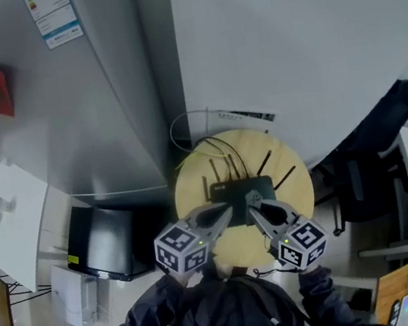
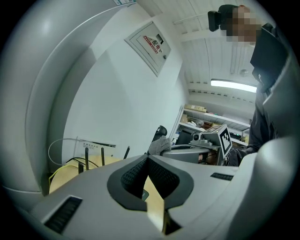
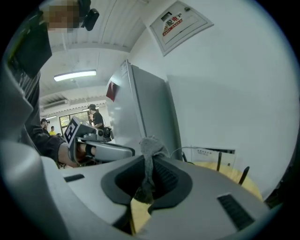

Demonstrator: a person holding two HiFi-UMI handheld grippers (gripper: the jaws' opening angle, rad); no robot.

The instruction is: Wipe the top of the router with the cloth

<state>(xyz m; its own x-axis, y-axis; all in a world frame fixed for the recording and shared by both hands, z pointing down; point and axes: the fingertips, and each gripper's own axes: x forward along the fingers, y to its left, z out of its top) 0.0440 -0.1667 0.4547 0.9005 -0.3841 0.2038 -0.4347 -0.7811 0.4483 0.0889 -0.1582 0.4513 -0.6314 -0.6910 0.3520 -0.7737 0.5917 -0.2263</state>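
Note:
A black router (image 1: 243, 190) with several upright antennas lies on a round wooden table (image 1: 192, 187). Both grippers hover over the table's near edge with their tips close to the router's front. My right gripper (image 3: 150, 158) is shut on a small grey cloth (image 3: 151, 145), which bunches out above the jaws. In the left gripper view the same cloth (image 2: 161, 144) shows at the right gripper's tip. My left gripper (image 2: 146, 159) is shut with nothing between its jaws. In the head view the left gripper (image 1: 225, 209) and the right gripper (image 1: 252, 209) point toward each other.
Yellow and black cables (image 1: 213, 149) loop over the table's far side toward a white power strip (image 1: 246, 116) by the wall. A tall grey fridge (image 1: 94, 99) stands at the left, a black box (image 1: 105, 243) on the floor beside it. A black office chair (image 1: 370, 147) is at the right.

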